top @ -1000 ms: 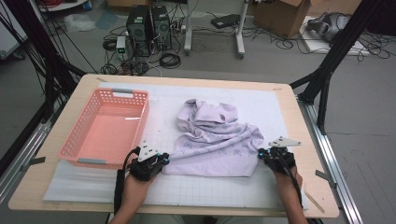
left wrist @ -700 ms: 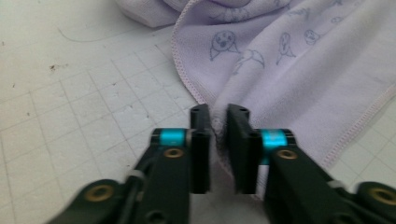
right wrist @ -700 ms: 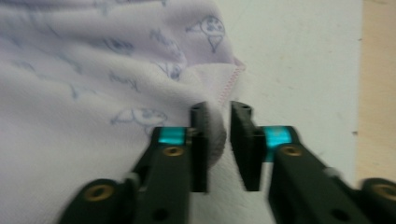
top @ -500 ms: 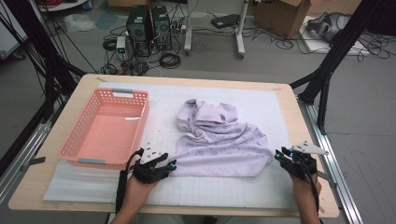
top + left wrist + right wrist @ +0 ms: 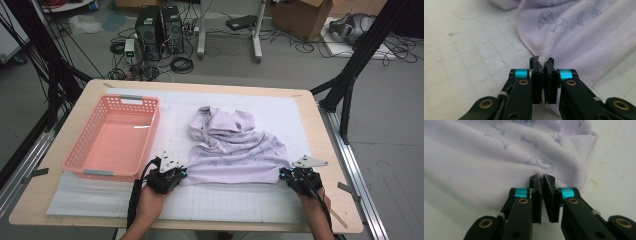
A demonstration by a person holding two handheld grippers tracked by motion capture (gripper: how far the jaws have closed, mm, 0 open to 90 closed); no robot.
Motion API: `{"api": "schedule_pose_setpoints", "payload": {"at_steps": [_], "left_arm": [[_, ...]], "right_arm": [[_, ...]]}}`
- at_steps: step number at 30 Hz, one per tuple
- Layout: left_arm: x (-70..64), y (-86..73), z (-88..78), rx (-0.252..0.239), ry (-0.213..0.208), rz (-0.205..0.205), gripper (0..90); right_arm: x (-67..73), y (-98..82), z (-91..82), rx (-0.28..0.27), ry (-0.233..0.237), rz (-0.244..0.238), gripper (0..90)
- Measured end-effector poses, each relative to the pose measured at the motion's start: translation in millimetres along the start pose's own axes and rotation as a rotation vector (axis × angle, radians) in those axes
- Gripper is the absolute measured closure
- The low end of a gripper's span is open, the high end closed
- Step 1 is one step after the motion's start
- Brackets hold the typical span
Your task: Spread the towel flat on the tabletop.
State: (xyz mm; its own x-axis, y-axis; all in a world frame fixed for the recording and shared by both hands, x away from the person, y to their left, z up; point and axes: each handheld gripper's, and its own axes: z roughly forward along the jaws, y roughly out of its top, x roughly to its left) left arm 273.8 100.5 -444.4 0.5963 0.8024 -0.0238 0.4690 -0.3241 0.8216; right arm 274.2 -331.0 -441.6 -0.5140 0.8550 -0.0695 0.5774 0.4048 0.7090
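Lilac printed cloth (image 5: 235,147) spread on white gridded mat (image 5: 225,205), right of pink basket (image 5: 114,140), far part bunched, near edge stretched between both tools. Left gripper (image 5: 181,174) clamped on near left corner; stitched hem (image 5: 543,53) seen pinched between jaws in left gripper view after brief closing motion. Right gripper (image 5: 283,173) at near right corner, jaws closed again; cloth fold (image 5: 541,170) met at tips, grip appears made.
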Motion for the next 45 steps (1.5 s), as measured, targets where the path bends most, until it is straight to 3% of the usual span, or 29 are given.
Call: {"api": "schedule_pose_setpoints", "payload": {"at_steps": [3, 5, 6, 10, 12, 13, 14, 17, 19, 21, 23, 25, 29, 31, 33, 35, 36, 38, 39, 42, 44, 45], "left_arm": [[4.2, 2.0, -7.1, -0.042, -0.010, -0.014, 86.2], [4.5, 2.5, -9.1, -0.059, -0.018, -0.024, 86.0], [4.0, 2.4, -8.7, -0.059, -0.021, -0.026, 85.9], [-3.4, 0.9, 0.1, -0.019, -0.031, -0.001, 84.9], [-5.3, -1.0, 3.5, 0.000, -0.018, 0.007, 82.8], [-4.4, -1.4, 3.5, 0.002, -0.010, 0.007, 80.7], [-2.9, -1.8, 2.8, -0.001, -0.003, 0.003, 79.6], [3.0, -2.6, -0.8, -0.012, 0.020, -0.017, 73.0], [8.1, -2.8, -1.1, -0.024, -0.006, -0.050, 61.6], [12.4, -1.1, 0.5, -0.050, -0.048, -0.072, 53.4], [16.1, 3.5, 3.3, -0.063, -0.099, -0.109, 49.1], [17.8, 9.7, 9.0, -0.053, -0.150, -0.118, 47.2], [17.8, 16.9, 23.8, -0.013, -0.156, -0.108, 47.0], [16.4, 18.5, 29.5, 0.018, -0.162, -0.096, 47.3], [13.9, 19.3, 34.7, 0.065, -0.147, -0.083, 52.0], [13.2, 20.4, 35.4, 0.069, -0.126, -0.069, 66.8], [13.5, 21.3, 36.5, 0.073, -0.136, -0.076, 77.5], [11.8, 24.0, 38.3, 0.073, -0.106, -0.064, 83.9], [11.1, 25.4, 39.2, 0.067, -0.075, -0.073, 84.5], [15.8, 26.5, 41.9, 0.027, 0.018, -0.113, 84.9], [20.6, 26.3, 43.0, 0.013, 0.032, -0.162, 84.7], [20.1, 26.0, 43.3, 0.018, 0.026, -0.164, 84.3]], "right_arm": [[-6.1, 0.3, -9.8, 0.028, -0.021, -0.032, 86.5], [-14.3, 1.8, -22.0, 0.025, 0.007, -0.040, 86.6], [-20.1, 3.1, -28.8, 0.034, 0.036, -0.032, 86.6], [-26.1, 7.0, -39.8, 0.032, -0.002, -0.033, 85.9], [-23.0, 5.9, -34.4, 0.015, 0.017, -0.027, 79.6], [-22.5, 3.5, -30.0, -0.017, 0.048, -0.005, 72.3], [-24.6, 0.4, -26.3, -0.059, 0.089, 0.034, 71.9], [-32.0, -7.1, -25.7, -0.076, 0.041, 0.112, 70.4], [-32.7, -8.9, -26.8, -0.062, 0.008, 0.116, 67.0], [-32.3, -9.1, -23.5, -0.071, 0.017, 0.132, 58.8], [-31.1, -7.8, -18.3, -0.078, 0.058, 0.148, 56.1], [-29.9, -3.5, -20.2, -0.092, 0.063, 0.143, 55.7], [-35.7, 3.0, -33.4, -0.153, 0.032, 0.166, 53.1], [-34.9, 2.8, -27.3, -0.116, 0.024, 0.164, 51.5], [-32.7, 1.2, -12.6, -0.055, 0.034, 0.141, 51.5], [-31.2, 0.4, 2.6, -0.017, 0.045, 0.127, 55.0], [-29.6, 1.1, 8.2, -0.012, 0.044, 0.124, 57.4], [-29.5, 7.0, 12.8, -0.021, 0.059, 0.102, 80.8], [-29.3, 9.6, 14.7, -0.017, 0.070, 0.087, 85.2], [-27.4, 20.0, 23.4, -0.021, -0.023, 0.033, 86.3], [-30.4, 23.4, 27.2, -0.050, -0.063, 0.054, 86.3], [-31.1, 24.8, 28.2, -0.065, -0.082, 0.061, 86.2]]}}
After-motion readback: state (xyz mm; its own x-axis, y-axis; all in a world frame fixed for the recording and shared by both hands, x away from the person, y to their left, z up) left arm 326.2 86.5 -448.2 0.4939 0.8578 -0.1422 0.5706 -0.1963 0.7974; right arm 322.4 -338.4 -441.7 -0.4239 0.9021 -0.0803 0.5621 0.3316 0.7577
